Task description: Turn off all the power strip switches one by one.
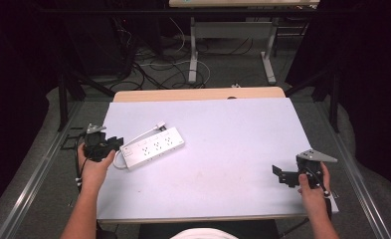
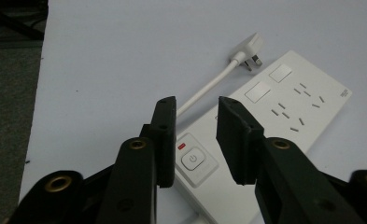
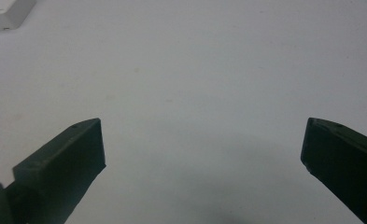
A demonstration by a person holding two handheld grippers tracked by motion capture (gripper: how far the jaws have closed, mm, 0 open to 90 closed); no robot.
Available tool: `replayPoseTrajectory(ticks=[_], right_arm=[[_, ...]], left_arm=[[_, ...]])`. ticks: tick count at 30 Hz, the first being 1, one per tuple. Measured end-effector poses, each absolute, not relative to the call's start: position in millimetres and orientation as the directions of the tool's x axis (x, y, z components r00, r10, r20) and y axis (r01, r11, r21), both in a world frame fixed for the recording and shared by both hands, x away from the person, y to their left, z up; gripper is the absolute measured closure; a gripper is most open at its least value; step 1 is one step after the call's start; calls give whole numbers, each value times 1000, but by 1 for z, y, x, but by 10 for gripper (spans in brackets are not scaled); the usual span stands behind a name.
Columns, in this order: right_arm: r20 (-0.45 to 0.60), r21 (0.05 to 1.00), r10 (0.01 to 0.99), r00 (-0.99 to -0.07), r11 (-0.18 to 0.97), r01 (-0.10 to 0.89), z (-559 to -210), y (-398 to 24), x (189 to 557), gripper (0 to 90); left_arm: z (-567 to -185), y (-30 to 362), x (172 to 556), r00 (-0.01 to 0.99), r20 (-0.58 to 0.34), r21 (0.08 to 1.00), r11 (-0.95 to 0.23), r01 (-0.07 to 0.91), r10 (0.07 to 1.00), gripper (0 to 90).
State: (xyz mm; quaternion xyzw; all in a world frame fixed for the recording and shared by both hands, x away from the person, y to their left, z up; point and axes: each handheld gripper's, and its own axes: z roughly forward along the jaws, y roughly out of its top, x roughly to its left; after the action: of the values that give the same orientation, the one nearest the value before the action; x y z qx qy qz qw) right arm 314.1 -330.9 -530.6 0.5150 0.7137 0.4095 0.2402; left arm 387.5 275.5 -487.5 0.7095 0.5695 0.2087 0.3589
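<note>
A white power strip [image 1: 153,147] lies aslant on the left part of the white table [image 1: 233,129], its short cable [image 2: 209,86] ending in a white plug [image 2: 249,49] that rests on the tabletop. My left gripper [image 1: 117,143] hovers at the strip's near end. Its jaws stand a narrow gap apart above the power button [image 2: 194,159] and press on nothing. Over bare table at the right, my right gripper [image 1: 278,174] is held with its jaws wide apart and empty. A corner of the power strip [image 3: 3,11] shows far off in the right gripper view.
The table's left edge [image 2: 41,70] runs close beside my left hand, with grey floor beyond it. Behind the table stand another desk's metal legs [image 1: 194,59] among loose floor cables [image 1: 148,69]. Dark frame struts [image 1: 62,99] flank both sides.
</note>
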Motion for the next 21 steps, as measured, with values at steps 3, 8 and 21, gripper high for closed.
replayPoseTrajectory(ticks=[3, 8, 21], right_arm=[[77, 831, 931, -357, 138, 539, -531, -330, 315, 0], [70, 834, 932, -355, 141, 533, -532, -330, 315, 0], [71, 829, 932, -355, 142, 541, -534, -330, 316, 0]], left_arm=[[-489, 275, 390, 270, -121, 731, -98, 676, 955, 775], [-491, 272, 395, 270, -106, 709, -118, 695, 957, 845], [-498, 272, 404, 277, -118, 665, -131, 735, 953, 900]])
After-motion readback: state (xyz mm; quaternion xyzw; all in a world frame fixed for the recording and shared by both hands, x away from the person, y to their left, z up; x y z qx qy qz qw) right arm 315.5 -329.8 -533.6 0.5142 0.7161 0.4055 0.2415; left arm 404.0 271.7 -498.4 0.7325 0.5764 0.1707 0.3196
